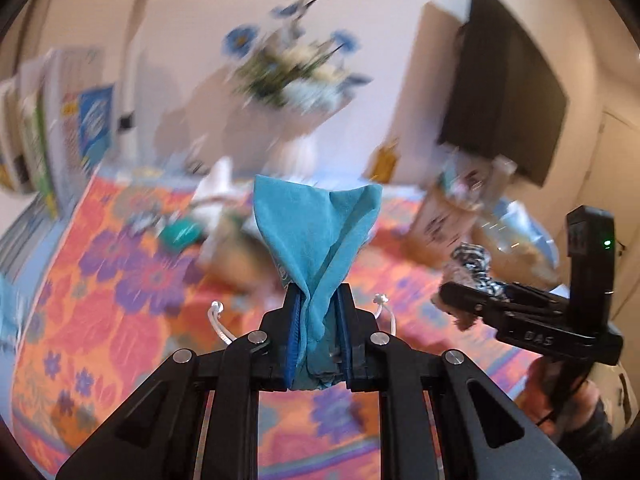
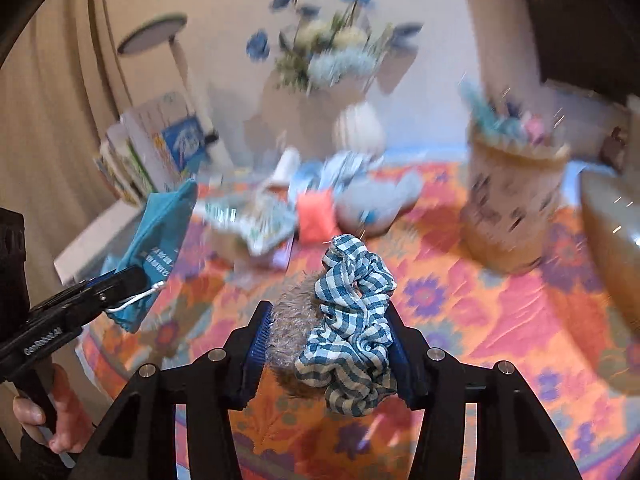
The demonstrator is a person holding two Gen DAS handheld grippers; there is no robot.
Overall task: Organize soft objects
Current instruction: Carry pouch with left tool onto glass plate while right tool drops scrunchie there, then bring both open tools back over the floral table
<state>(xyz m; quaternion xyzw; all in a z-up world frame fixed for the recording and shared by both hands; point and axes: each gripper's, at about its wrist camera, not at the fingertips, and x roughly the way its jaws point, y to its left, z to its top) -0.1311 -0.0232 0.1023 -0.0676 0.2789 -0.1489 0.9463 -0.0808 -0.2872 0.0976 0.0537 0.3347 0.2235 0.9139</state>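
My left gripper (image 1: 318, 292) is shut on a turquoise drawstring pouch (image 1: 316, 224), whose cloth stands up above the blue pads while white cords hang at both sides. In the right wrist view that pouch (image 2: 160, 232) and the left gripper (image 2: 128, 280) appear at the left, held by a hand (image 2: 60, 412). My right gripper (image 2: 328, 312) is shut on a blue-and-white checked scrunchie (image 2: 352, 312) together with a furry grey-brown scrunchie (image 2: 292, 320). Both grippers hover above the floral tablecloth (image 2: 480, 320). The right gripper (image 1: 468, 302) with its scrunchies (image 1: 476, 268) shows at the right of the left wrist view.
A woven basket (image 2: 516, 200) holding soft items stands at the back right. A blurred pile of small soft things (image 2: 320, 208) lies mid-table before a white vase of flowers (image 2: 356, 124). Books (image 2: 152, 148) and a lamp (image 2: 176, 64) stand back left; a dark screen (image 1: 508, 92) hangs right.
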